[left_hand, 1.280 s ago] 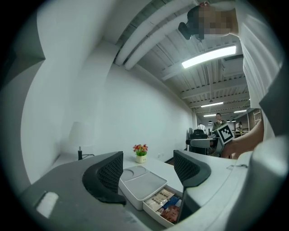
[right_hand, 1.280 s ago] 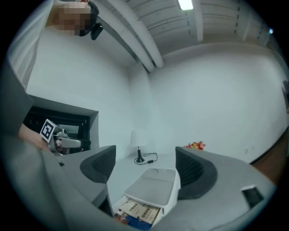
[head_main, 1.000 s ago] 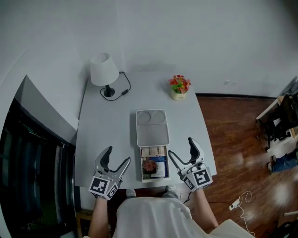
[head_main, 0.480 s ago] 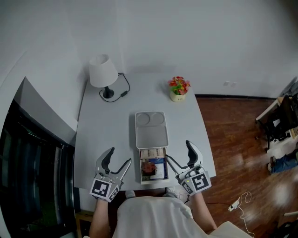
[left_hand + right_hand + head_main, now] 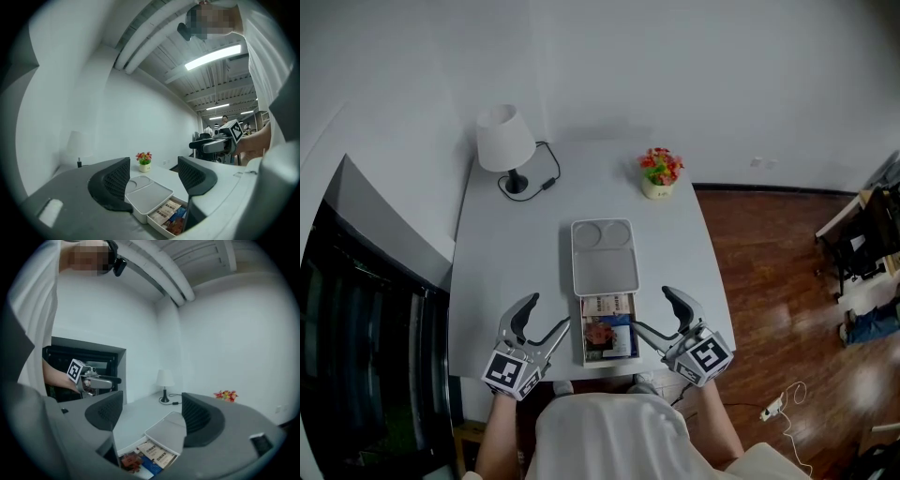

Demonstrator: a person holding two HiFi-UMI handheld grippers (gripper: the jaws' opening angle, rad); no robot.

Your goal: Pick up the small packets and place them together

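Both tongs hover over the near edge of the table (image 5: 502, 267): the left tongs (image 5: 546, 317) stand spread and empty, while the right tongs (image 5: 654, 309) are wide but closing, with nothing between the jaws. Between them, at twelve o'clock from the person, the small packets (image 5: 609, 337) lie flat and overlapping in a shallow white box (image 5: 587, 330). They look like thin, light sachets, probably limp and a bit slick, so I would pinch one by a free short edge rather than across its flat face. How many there are I cannot tell, since they overlap and their print is too small to read. Each tongs' own view loses part of the box behind a jaw. Just beyond the box sits a white compartment tray (image 5: 605, 272), and whether the box slides out from under it or only butts against it is unclear. Farther off are a table lamp (image 5: 506, 141) at eleven o'clock and a flower pot (image 5: 660, 174) at one.
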